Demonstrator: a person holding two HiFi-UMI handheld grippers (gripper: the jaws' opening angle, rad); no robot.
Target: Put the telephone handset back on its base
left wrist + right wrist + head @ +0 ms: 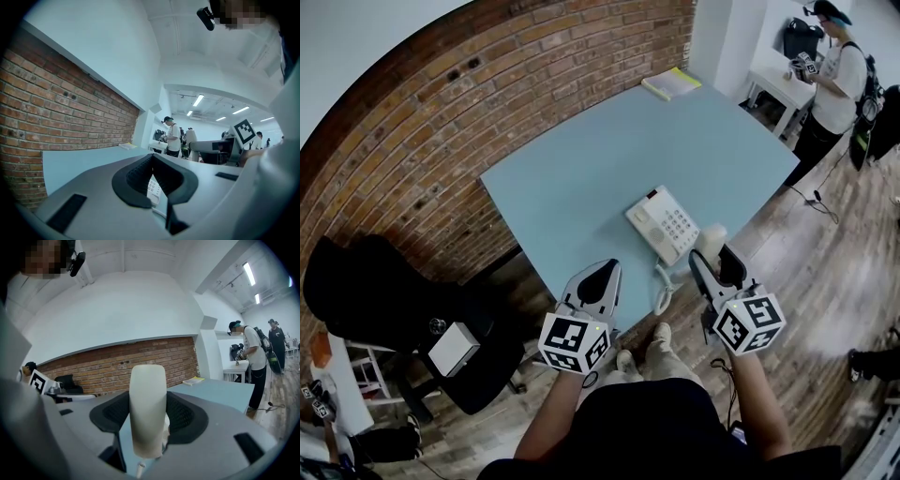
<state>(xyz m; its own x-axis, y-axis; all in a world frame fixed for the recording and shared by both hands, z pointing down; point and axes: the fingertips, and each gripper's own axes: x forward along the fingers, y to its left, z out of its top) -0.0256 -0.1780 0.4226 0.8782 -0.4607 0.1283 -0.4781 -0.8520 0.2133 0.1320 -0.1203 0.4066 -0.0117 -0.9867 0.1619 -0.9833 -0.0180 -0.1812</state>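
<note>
Black top (670,427), pale trousers (675,364) and pale shoes (662,332). The left gripper (605,270) and right gripper (712,255) are grey, with black ribbed fingers (137,176) and white black-marked cubes (574,342).

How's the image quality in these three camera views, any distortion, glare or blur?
Head view: strong fisheye, the brick wall bows and the floor shows a pale glare patch. Left gripper view: dark vignetted corners, ceiling lights blown out. Right gripper view: the handset looms large and slightly soft.

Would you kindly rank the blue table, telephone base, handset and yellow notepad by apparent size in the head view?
Blue table
Telephone base
Yellow notepad and handset: unranked, as the right gripper hides part of the handset.
</note>
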